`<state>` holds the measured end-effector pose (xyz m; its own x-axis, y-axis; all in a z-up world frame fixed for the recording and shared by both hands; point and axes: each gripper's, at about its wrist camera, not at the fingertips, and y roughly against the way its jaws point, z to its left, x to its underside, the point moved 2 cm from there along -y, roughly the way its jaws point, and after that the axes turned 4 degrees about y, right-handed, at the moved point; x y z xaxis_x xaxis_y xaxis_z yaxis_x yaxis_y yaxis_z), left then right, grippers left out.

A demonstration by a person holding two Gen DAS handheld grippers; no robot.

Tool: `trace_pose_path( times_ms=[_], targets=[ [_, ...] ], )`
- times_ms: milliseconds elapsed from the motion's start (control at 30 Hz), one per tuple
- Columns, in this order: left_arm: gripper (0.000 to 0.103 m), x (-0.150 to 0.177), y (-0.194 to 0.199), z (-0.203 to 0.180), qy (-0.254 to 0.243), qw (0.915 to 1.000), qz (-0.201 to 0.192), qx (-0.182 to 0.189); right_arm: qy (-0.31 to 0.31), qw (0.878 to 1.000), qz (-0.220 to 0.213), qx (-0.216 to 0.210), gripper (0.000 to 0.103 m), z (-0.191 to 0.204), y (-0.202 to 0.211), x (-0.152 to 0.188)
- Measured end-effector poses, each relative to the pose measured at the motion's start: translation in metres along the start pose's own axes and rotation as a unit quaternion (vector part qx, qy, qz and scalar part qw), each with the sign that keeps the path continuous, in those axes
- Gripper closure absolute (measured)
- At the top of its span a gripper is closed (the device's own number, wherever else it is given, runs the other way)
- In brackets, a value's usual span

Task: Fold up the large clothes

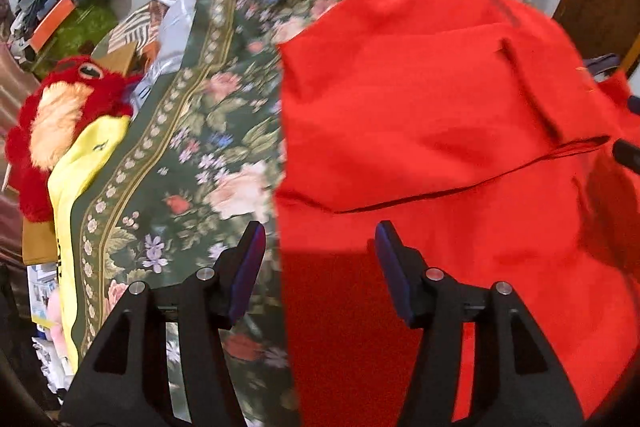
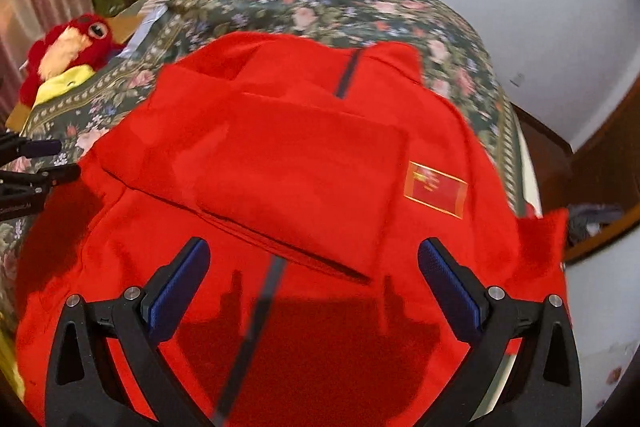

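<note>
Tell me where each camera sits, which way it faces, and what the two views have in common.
Left wrist: on the left gripper, looking forward over the red jacket's left edge and the floral bedspread; both fingers show, open.
Right wrist: on the right gripper, looking forward over the jacket's zipper and flag patch; both fingers show, open, with the left gripper at the left edge.
Shared: jacket, bedspread, red plush toy.

The red jacket's [image 2: 280, 155] flag patch [image 2: 436, 189] (blurred) shows no readable text.
</note>
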<state>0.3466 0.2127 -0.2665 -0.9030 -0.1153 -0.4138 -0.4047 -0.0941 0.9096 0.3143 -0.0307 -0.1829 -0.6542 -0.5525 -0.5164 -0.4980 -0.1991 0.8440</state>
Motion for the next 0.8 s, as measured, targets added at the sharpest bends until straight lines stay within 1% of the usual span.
trace_pose_path(
  times_ms=[133, 233, 267, 333, 367, 400, 433, 467, 533, 567, 600, 700, 800],
  targets=[
    [0.047, 0.003, -0.023, 0.013, -0.002, 0.9997, 0.02, -0.011, 0.019, 1.0, 0.013, -0.011, 0.003, 0.016, -0.019, -0.007],
    [0.047, 0.001, -0.04, 0.017, -0.003, 0.9994, 0.026, -0.023, 0.031, 0.999, 0.025, -0.019, 0.013, 0.025, -0.033, -0.009],
    [0.045, 0.0, -0.044, 0.018, -0.001, 0.9994, 0.025, -0.023, 0.033, 0.999, 0.029, -0.022, 0.016, 0.027, -0.037, -0.01],
    [0.04, -0.004, -0.049, 0.019, 0.003, 0.9996, 0.017, -0.025, 0.033, 0.999, 0.034, -0.027, 0.018, 0.03, -0.044, -0.01],
    [0.038, -0.006, -0.051, 0.019, 0.006, 0.9996, 0.014, -0.025, 0.035, 0.998, 0.034, -0.029, 0.02, 0.032, -0.046, -0.01],
    [0.037, -0.008, -0.052, 0.02, 0.009, 0.9996, 0.013, -0.025, 0.038, 0.998, 0.034, -0.034, 0.027, 0.033, -0.049, -0.01],
    [0.035, -0.01, -0.054, 0.02, 0.013, 0.9996, 0.012, -0.024, 0.039, 0.998, 0.034, -0.035, 0.028, 0.034, -0.051, -0.01],
    [0.033, -0.012, -0.055, 0.021, 0.017, 0.9995, 0.01, -0.023, 0.036, 0.998, 0.029, -0.036, 0.029, 0.034, -0.051, -0.011],
    [0.029, -0.014, -0.058, 0.022, 0.027, 0.9994, 0.007, -0.023, 0.034, 0.998, 0.02, -0.044, 0.036, 0.034, -0.047, -0.012],
    [0.026, -0.015, -0.06, 0.023, 0.032, 0.9992, 0.006, -0.022, 0.033, 0.998, 0.017, -0.051, 0.044, 0.034, -0.045, -0.013],
    [0.025, -0.016, -0.061, 0.024, 0.037, 0.999, 0.005, -0.023, 0.029, 0.997, 0.018, -0.063, 0.048, 0.033, -0.042, -0.013],
    [0.021, -0.018, -0.066, 0.025, 0.049, 0.9985, 0.003, -0.024, 0.021, 0.996, 0.019, -0.088, 0.052, 0.032, -0.038, -0.014],
    [0.019, -0.018, -0.068, 0.024, 0.052, 0.9982, 0.0, -0.031, 0.019, 0.995, 0.01, -0.097, 0.053, 0.033, -0.03, -0.015]
  ],
)
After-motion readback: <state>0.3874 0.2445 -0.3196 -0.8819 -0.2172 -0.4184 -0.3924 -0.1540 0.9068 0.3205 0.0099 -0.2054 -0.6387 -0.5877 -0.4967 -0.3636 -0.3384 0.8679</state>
